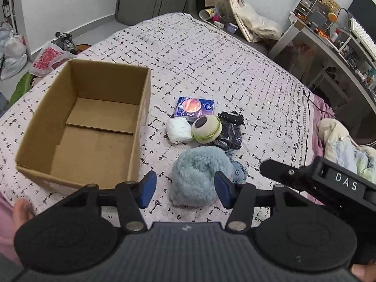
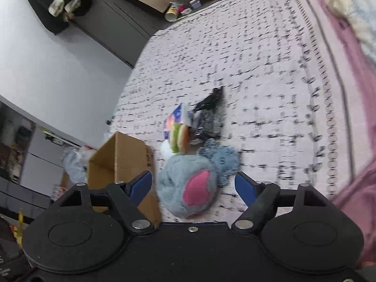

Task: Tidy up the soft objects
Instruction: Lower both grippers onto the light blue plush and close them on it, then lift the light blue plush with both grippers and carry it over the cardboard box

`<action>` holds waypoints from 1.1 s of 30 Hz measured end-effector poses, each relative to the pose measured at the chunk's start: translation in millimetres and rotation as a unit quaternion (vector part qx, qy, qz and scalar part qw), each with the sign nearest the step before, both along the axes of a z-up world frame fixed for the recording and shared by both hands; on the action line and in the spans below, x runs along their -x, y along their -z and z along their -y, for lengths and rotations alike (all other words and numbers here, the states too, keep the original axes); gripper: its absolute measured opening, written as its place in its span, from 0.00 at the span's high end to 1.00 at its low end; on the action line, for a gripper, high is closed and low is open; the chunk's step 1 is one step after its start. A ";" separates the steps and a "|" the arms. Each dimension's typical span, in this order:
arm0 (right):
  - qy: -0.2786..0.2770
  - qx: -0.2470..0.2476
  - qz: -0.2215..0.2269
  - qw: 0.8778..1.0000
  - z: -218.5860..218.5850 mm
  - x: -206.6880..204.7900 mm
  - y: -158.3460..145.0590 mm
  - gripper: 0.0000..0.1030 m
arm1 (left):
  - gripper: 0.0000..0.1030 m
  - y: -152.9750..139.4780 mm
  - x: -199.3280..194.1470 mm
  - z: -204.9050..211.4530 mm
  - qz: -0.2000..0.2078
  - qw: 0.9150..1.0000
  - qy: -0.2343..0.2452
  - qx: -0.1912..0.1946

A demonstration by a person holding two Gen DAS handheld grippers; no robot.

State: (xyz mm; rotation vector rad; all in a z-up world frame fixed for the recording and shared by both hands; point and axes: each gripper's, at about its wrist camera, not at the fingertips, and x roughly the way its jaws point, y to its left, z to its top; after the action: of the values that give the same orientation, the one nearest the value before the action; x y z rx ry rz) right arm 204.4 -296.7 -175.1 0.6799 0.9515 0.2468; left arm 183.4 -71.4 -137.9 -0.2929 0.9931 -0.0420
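A fluffy pale-blue plush [image 1: 197,176] with a pink patch [image 2: 197,188] lies on the patterned bedspread [image 1: 211,58]. My left gripper [image 1: 185,189] is open just above it; the right blue pad grazes the fur and the left pad stands off it. My right gripper [image 2: 192,186] is also open and straddles the same plush with gaps on both sides. Behind the plush lie a burger-shaped soft toy [image 1: 206,125], a white soft bundle [image 1: 178,130], a black plastic bag [image 1: 229,134] and a small blue packet [image 1: 195,107]. An open, empty cardboard box [image 1: 110,64] stands to the left.
The black body of the other tool [image 1: 329,181] reaches in at the right of the left wrist view. A heap of bedding [image 1: 340,145] lies at the bed's right edge. A cluttered desk [image 1: 329,42] stands beyond it, and bags [image 1: 47,58] lie on the floor far left.
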 end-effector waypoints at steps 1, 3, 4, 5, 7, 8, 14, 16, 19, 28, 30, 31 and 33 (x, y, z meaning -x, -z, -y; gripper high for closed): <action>0.000 -0.007 0.000 1.000 -1.4 -1.6 3.1 0.28 | 0.52 4.4 -2.6 0.2 -0.003 1.000 0.000 0.003; 0.002 -0.016 0.000 1.000 -4.2 -5.4 7.6 0.28 | 0.53 12.8 -7.1 -1.4 -0.009 1.000 -0.002 0.010; 0.004 -0.020 -0.002 1.000 -5.3 -7.7 9.9 0.28 | 0.54 16.2 -9.3 -2.5 -0.011 1.000 -0.003 0.013; 0.006 -0.023 -0.002 1.000 -6.3 -9.4 12.0 0.29 | 0.54 19.7 -11.7 -3.2 -0.011 1.000 -0.004 0.015; 0.004 -0.025 -0.002 1.000 -9.0 -13.9 16.5 0.32 | 0.56 25.0 -16.2 -4.7 -0.014 1.000 -0.006 0.017; 0.002 -0.028 -0.004 1.000 -10.2 -16.3 19.6 0.35 | 0.57 27.8 -19.0 -6.0 -0.016 1.000 -0.007 0.019; 0.008 -0.047 -0.032 0.998 -14.0 -30.4 38.5 0.38 | 0.60 37.3 -33.3 -10.0 -0.022 0.999 -0.011 0.033; 0.007 -0.048 -0.038 0.998 -17.0 -34.9 44.0 0.38 | 0.60 40.8 -38.0 -11.9 -0.025 0.999 -0.011 0.038; 0.002 -0.033 -0.043 0.999 -24.3 -40.4 51.1 0.47 | 0.60 43.2 -41.6 -12.8 -0.020 0.999 -0.010 0.042; 0.038 -0.070 -0.057 0.995 -10.7 -36.9 65.2 0.63 | 0.60 42.3 -46.2 -9.6 -0.008 0.999 -0.004 0.051; 0.047 -0.078 -0.060 0.994 -7.6 -33.8 65.7 0.67 | 0.60 42.9 -45.3 -7.0 -0.004 0.999 0.001 0.049; 0.050 -0.076 -0.057 0.994 -7.4 -32.0 64.2 0.69 | 0.60 43.6 -44.1 -5.1 0.000 0.999 0.004 0.044; 0.049 -0.068 -0.049 0.995 -8.8 -30.0 60.3 0.74 | 0.60 44.7 -41.9 -1.3 0.006 0.999 0.008 0.036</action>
State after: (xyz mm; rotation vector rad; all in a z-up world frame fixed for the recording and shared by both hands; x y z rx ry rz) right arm 234.4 -287.9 -235.4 0.8681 0.9974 0.1936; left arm 225.3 -70.1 -182.5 -0.3491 0.9831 -0.0947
